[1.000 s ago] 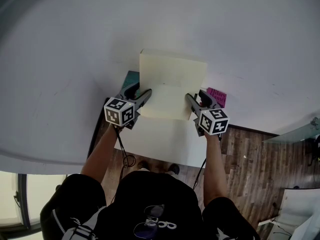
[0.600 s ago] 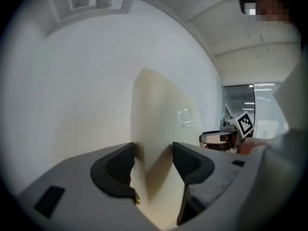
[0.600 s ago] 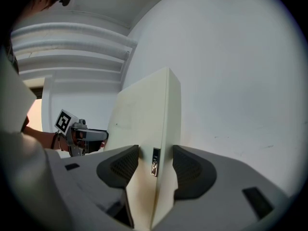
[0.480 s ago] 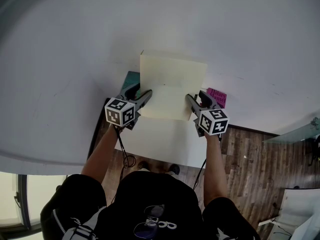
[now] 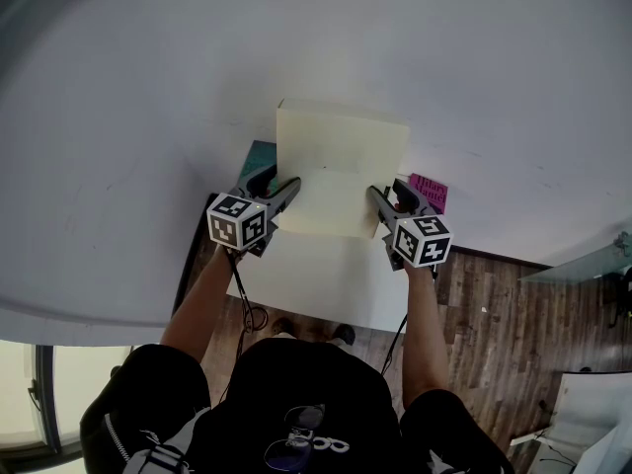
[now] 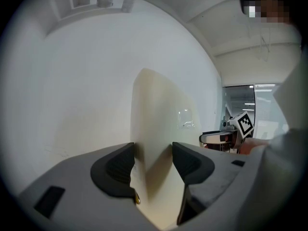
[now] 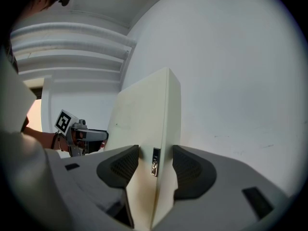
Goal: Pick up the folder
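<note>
White wall [image 5: 148, 87] behind, left tongs [image 5: 289, 188] and right tongs [image 5: 374, 196] both clamped on the folder [image 5: 341, 156], looks lifted off the bench [image 5: 316, 284], next hold it level.

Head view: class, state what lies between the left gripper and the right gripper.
The cream folder spans the gap: the left gripper clamps its left edge, the right gripper its right edge. The head view shows this.

Plain cream folder [image 5: 341, 161], leaves slightly parted, held upright at the centre of the head view; its 9 o'clock edge pinched in left tool [image 5: 289, 186], 3 o'clock edge in right tool [image 5: 373, 196].
</note>
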### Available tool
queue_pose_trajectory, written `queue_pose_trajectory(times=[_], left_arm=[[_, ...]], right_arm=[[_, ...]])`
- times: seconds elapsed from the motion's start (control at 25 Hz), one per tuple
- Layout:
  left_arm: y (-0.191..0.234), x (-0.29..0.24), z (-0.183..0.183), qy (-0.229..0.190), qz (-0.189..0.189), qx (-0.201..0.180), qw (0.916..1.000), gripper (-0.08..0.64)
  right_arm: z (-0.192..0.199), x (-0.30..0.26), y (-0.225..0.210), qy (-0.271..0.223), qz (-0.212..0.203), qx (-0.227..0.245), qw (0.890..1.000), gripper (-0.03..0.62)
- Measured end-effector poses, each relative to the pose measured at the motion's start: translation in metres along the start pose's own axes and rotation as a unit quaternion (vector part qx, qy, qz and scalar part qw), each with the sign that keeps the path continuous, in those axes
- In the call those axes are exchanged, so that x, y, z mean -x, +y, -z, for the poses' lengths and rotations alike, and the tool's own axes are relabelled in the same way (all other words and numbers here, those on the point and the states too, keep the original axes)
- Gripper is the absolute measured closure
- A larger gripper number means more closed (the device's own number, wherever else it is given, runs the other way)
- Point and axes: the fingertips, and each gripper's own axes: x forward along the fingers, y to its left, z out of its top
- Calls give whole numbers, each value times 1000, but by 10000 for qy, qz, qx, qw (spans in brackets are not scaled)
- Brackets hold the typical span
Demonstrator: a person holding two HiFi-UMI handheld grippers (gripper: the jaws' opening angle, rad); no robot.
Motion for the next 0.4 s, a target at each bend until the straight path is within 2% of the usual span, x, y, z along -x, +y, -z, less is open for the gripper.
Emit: queue_pose_trajectory(times=[0.4], left_arm=[[0,-1,-1,8,28,2,10000,296]], right_arm=[[-1,1,-1,14,17,6,10000,353]])
